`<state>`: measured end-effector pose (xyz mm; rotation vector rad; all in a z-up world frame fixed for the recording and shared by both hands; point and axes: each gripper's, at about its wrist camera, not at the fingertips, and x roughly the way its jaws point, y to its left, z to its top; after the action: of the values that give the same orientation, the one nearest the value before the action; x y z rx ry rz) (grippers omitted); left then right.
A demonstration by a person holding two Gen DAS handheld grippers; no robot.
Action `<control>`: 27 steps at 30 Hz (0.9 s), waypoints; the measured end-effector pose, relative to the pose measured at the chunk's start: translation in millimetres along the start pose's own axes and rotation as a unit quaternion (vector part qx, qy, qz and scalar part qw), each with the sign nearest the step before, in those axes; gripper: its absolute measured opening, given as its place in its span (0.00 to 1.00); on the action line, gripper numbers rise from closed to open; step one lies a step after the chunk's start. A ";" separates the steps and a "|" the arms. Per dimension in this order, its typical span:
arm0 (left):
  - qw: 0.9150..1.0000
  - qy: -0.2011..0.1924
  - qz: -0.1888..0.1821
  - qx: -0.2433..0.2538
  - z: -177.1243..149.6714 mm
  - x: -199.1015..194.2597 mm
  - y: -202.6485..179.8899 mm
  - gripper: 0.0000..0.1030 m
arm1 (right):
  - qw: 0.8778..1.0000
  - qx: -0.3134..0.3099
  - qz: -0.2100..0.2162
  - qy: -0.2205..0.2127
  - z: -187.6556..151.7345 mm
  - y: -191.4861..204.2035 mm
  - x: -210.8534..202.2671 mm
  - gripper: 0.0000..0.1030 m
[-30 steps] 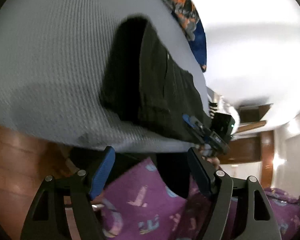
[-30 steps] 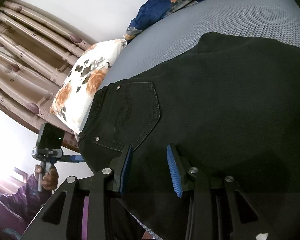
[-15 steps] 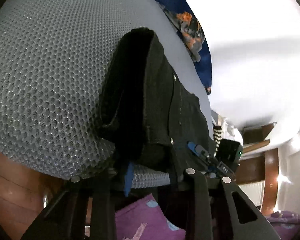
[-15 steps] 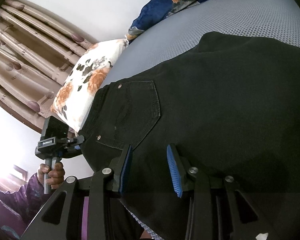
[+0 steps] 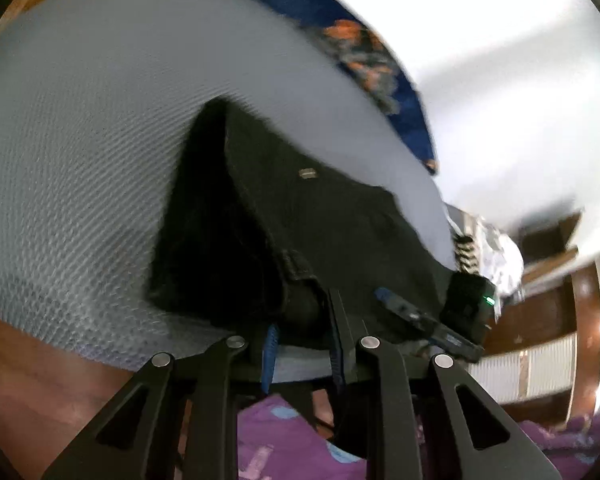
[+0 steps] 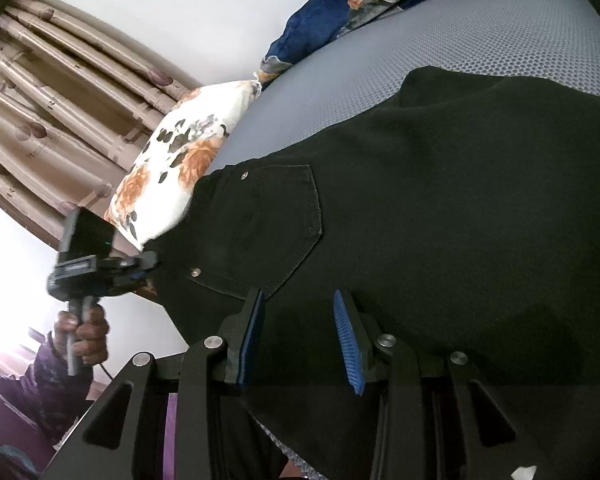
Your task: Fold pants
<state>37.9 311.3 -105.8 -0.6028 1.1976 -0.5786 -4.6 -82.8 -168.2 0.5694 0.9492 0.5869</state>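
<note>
The left gripper is seen nearest, its jaws closing on the thick waistband corner of the black denim pants, with the cloth bunched between the blue pads. The right gripper is held at the same edge of the pants, farther along from the waistband; its jaws are parted about a third of the way and lie over the fabric, but whether cloth is pinched cannot be told. The pants are spread flat on the grey honeycomb-mesh mattress, back pocket up, their near edge hanging at the mattress edge.

A slip is judged the main risk: only a small bite of stiff seam is held, and if it is lifted quickly the corner may be pulled free or the layers dragged askew. If the right side is not gripped, the fold may be carried over crooked.

Beyond the pants, bare mattress is left open for the fold. The white pillow with orange flowers touches the waistband end, and the dark blue patterned blanket lies at the far edge.
</note>
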 end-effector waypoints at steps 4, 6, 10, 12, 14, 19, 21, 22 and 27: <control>1.000 -0.015 -0.014 -0.024 4.8 2.2 10.9 0.22 | 1.000 -0.003 -0.002 -0.003 -1.2 2.6 -2.3 0.34; 0.999 -0.034 -0.011 0.013 15.5 -3.0 -8.9 0.21 | 1.000 -0.010 -0.003 -0.009 -2.4 4.8 -2.8 0.35; 0.983 -0.108 -0.029 0.145 32.7 -29.4 -74.3 0.21 | 0.999 -0.026 0.003 -0.037 -3.7 10.7 -9.8 0.33; 0.977 -0.115 -0.018 0.179 31.7 -28.0 -78.0 0.21 | 0.999 -0.024 -0.005 -0.026 -4.5 8.9 -5.4 0.35; 0.986 -0.086 -0.002 0.142 32.8 -11.4 -45.6 0.21 | 1.000 -0.025 -0.007 -0.013 -5.7 7.9 0.5 0.35; 0.997 -0.055 0.007 0.062 8.3 4.8 40.8 0.27 | 0.999 -0.043 -0.008 0.003 -6.4 12.3 5.9 0.34; 0.994 -0.071 0.009 0.083 3.1 1.3 36.5 0.28 | 0.999 -0.041 -0.008 0.003 -6.6 12.1 6.0 0.34; 0.994 -0.073 0.010 0.084 3.4 2.4 34.7 0.28 | 0.999 -0.040 -0.008 0.003 -7.0 12.1 5.6 0.34; 0.991 -0.096 0.002 0.089 23.9 -9.0 8.6 0.17 | 0.999 -0.041 -0.011 0.000 -10.5 12.8 5.5 0.34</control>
<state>59.3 326.5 -99.8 -0.4926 0.9543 -0.6034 -13.9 -68.0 -167.5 0.4859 0.9258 0.6037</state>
